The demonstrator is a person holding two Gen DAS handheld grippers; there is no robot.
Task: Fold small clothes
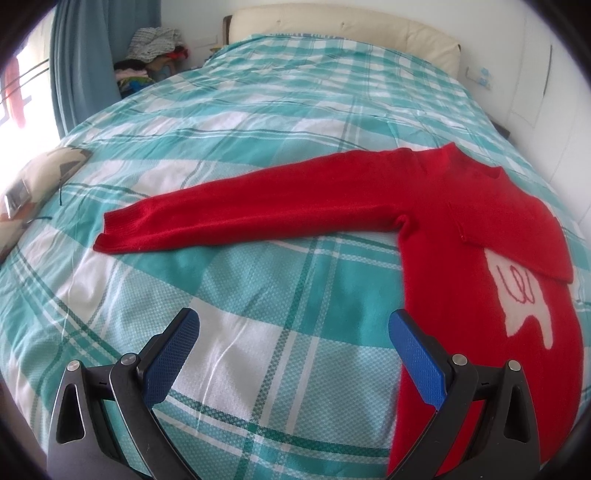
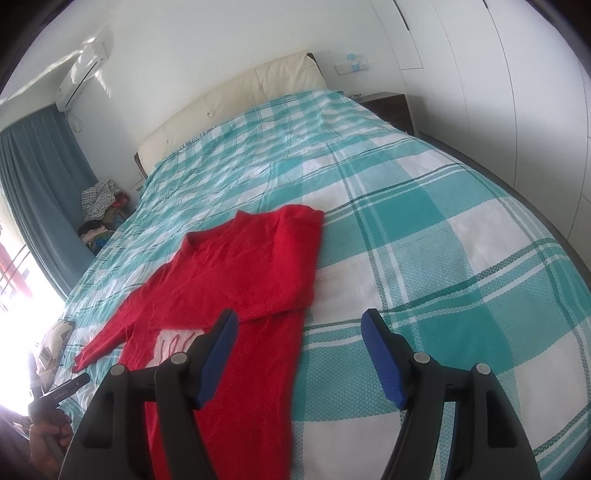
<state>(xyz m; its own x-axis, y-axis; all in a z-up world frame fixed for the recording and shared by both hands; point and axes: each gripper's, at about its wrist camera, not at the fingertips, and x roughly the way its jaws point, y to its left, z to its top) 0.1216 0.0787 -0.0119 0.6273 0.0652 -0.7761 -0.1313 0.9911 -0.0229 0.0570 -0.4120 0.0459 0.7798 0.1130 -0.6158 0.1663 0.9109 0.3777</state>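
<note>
1. Hovering nearest the lens, the left gripper stood with its jaws spread wide and nothing between them, above the teal-and-white checked bedspread; its right blue pad sat just over the edge of the red sweater.
2. The right gripper was likewise spread and empty, its left pad over the sweater's lower body and its right pad over bare bedspread.
3. The sweater lay flat on the bed, front up, a white motif on its chest. One sleeve appeared already folded across the chest, partly covering the motif.
4. Farther out, the other sleeve stretched straight to the left side, its cuff flat on the bedspread.
5. The step in hand looked to be folding that outstretched sleeve inward. Done well, I judge, the left gripper would pinch the cuff cleanly, lift only enough to clear the knit, and lay the sleeve across the body parallel to the first, without dragging the torso out of square.
6. The hem was cut off below both views, so how straight the bottom edge lay could not be told.
7. At the far left a patterned cushion was half out of frame, and the heap of clothes in the corner by the blue curtain was too small to sort out. The cream headboard closed the far end.
</note>
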